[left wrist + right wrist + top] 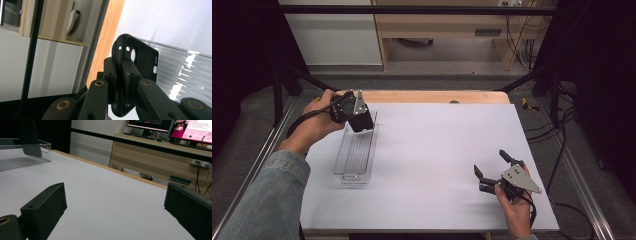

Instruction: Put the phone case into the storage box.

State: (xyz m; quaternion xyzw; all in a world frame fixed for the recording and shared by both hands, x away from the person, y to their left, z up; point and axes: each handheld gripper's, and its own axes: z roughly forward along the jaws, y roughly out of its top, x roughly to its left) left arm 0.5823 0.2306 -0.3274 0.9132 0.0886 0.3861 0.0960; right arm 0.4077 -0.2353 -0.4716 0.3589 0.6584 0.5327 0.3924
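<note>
Currently a black phone case is pinched by the left hand-held gripper over the clear tray; lowering and release are judged next, while the right hand-held gripper is held spread.

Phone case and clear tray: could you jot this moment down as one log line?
left gripper: shut on phone case | case: over clear tray, far end | right gripper: jaws open, nothing between them, over white table

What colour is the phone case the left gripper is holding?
Black, matte; the phone case shows best in the left gripper view, clamped in the left gripper.
</note>
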